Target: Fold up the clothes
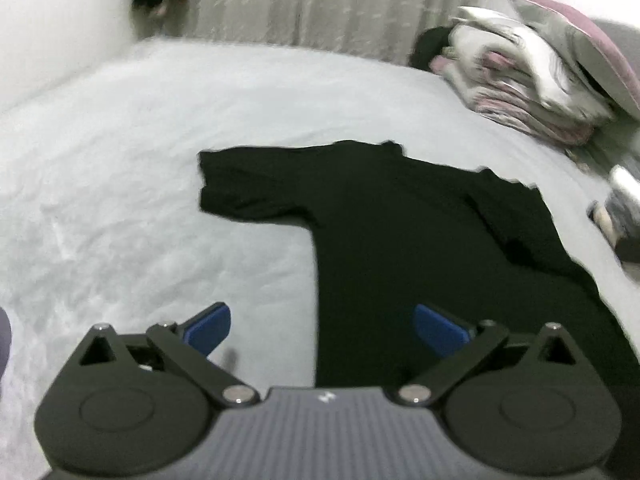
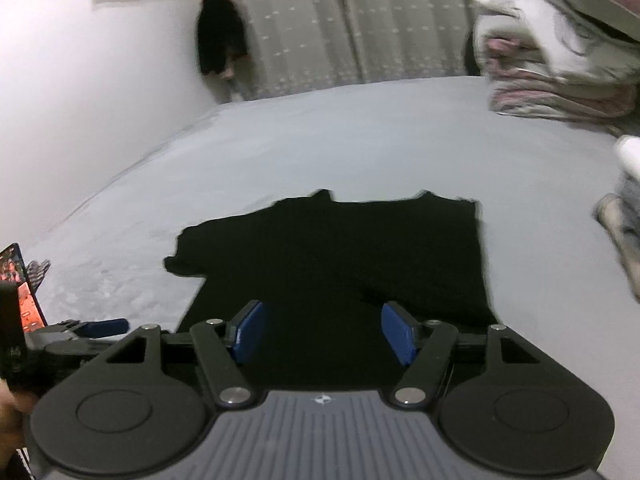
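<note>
A black T-shirt [image 1: 400, 224] lies flat on the pale grey bed sheet [image 1: 140, 160], one sleeve spread out to the left; its right side is folded inward over the body. In the left wrist view my left gripper [image 1: 322, 330] hovers over the shirt's lower left edge, blue pads wide apart and nothing between them. The right wrist view has the same shirt [image 2: 340, 248] ahead, its right edge straight. My right gripper [image 2: 324, 332] hangs above the shirt's lower part, open, with no cloth pinched. The left gripper [image 2: 92, 330] shows at that view's left edge.
Folded pink and white bedding [image 1: 532, 80] is stacked at the far right of the bed, with more fabric [image 1: 616, 208] at the right edge. Curtains [image 2: 340, 20] and a white wall close off the far side. A dark garment [image 2: 220, 40] hangs in the corner.
</note>
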Available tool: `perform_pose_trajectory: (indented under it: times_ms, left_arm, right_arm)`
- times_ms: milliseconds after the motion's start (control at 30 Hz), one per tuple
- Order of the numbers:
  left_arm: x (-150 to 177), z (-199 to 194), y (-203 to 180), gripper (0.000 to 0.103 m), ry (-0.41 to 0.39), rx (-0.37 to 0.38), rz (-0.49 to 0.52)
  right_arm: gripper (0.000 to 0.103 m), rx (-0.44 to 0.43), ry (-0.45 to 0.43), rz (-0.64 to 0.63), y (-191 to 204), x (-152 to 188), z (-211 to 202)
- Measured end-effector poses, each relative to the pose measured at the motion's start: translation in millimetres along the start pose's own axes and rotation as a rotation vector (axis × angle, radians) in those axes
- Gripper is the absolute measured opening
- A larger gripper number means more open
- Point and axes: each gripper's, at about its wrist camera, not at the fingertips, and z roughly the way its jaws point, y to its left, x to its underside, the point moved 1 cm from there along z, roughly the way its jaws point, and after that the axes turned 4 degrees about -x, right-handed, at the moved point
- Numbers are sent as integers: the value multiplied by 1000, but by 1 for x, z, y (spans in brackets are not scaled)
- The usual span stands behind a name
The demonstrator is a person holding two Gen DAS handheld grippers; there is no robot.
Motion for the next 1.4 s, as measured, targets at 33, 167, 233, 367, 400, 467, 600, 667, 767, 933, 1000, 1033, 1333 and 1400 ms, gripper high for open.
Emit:
perform_pose_trajectory:
  times_ms: [33,167,233,367,400,467,600,667,767,933,1000,1033,1333,1400]
  left_arm:
    - [-8,4,5,103,9,-4,-22]
    - [-38,17,26,103,-24,-52,-36]
    - [-48,24,39,103,-49,-71,-61]
    - [-59,48,69,98,-67,-88,-170]
    - [-61,55,74,97,-66,-83,-191]
    - [-64,68,80,93,-73,-70,-220]
    - [-62,94,88,87,-108,-84,-252]
    - [-58,108,95,75,-122,-83,-294]
    - [-52,120,98,74,-190,-59,-306]
    - [-53,139,95,34,-216,28,-379]
    - [-55,145,96,15,-207,64,-423]
    - [-56,146,95,10,-199,68,-431]
    - [-92,125,49,7,-189,98,-286]
    - [-104,119,29,7,-195,131,-239]
  right_arm:
    - [66,-10,-1,-11,5,-4,8]
    - [66,-57,-41,-16,17,-21,35]
    - [66,-68,-79,9,19,-28,48]
    - [64,-81,-148,60,20,-39,80]
    - [60,-87,-160,73,20,-41,89]
    - [50,-99,-172,101,19,-46,108]
    - [37,-152,-182,147,16,-50,145]
    - [36,-182,-193,156,15,-45,162]
    - [36,-213,-206,169,8,-28,184]
    - [32,-189,-92,191,4,-13,212]
    - [32,-207,-112,168,7,-13,208]
    - [32,-204,-111,163,8,-13,207]
    - [33,-254,-125,338,-17,-13,194]
    - [33,-245,-141,369,-23,-17,188]
